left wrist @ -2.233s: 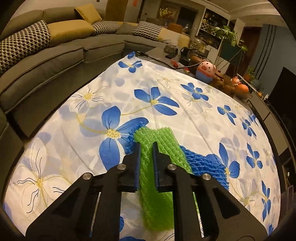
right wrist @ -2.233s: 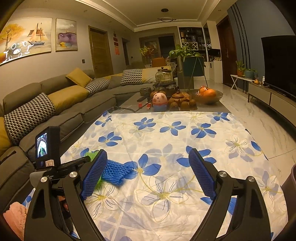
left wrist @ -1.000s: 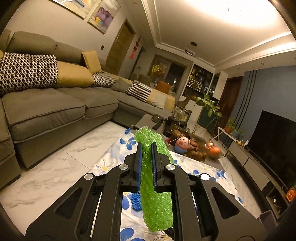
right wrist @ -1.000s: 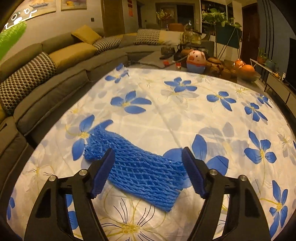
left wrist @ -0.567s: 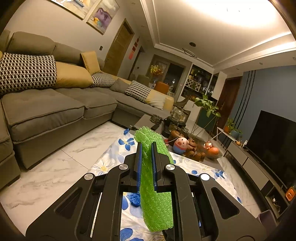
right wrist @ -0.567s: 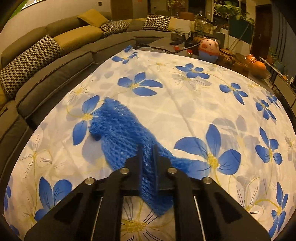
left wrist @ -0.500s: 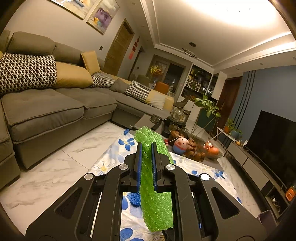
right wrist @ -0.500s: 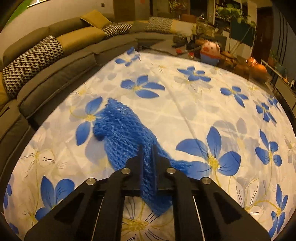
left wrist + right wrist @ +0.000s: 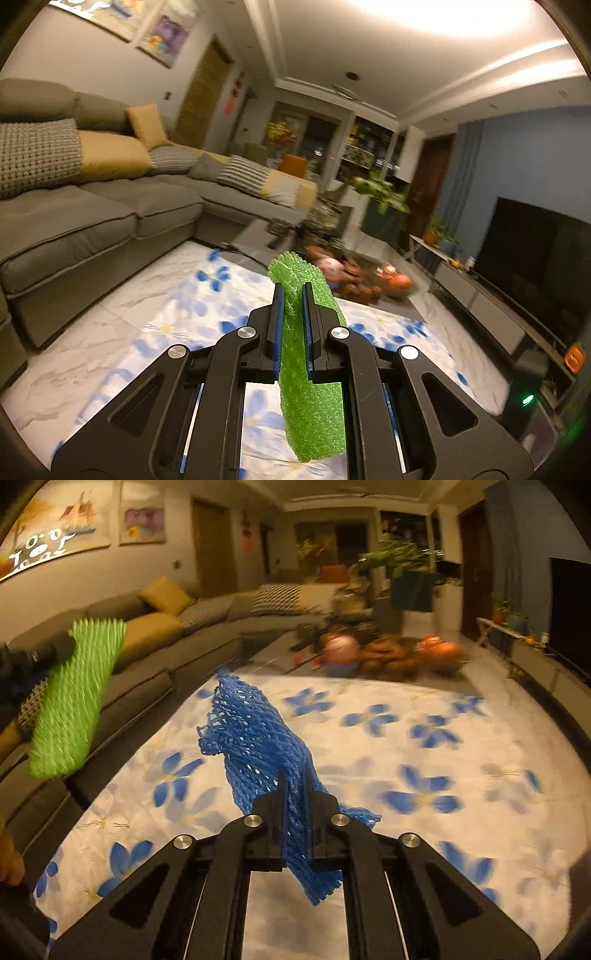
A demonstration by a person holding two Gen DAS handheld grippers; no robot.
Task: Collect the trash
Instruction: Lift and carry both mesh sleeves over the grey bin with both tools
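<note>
Left hand-held gripper (image 9: 291, 295) clenches green net (image 9: 314, 413); right (image 9: 293, 779) clenches blue net (image 9: 255, 738)

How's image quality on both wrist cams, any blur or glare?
Left wrist: floral cloth and far table clutter motion-smeared, ceiling light blown out, green foam net in the left gripper sharp. Right wrist: background and cloth smeared, green net streaked at left, blue foam net in the right gripper crisp. Warm dim light, fisheye bending in both.
</note>
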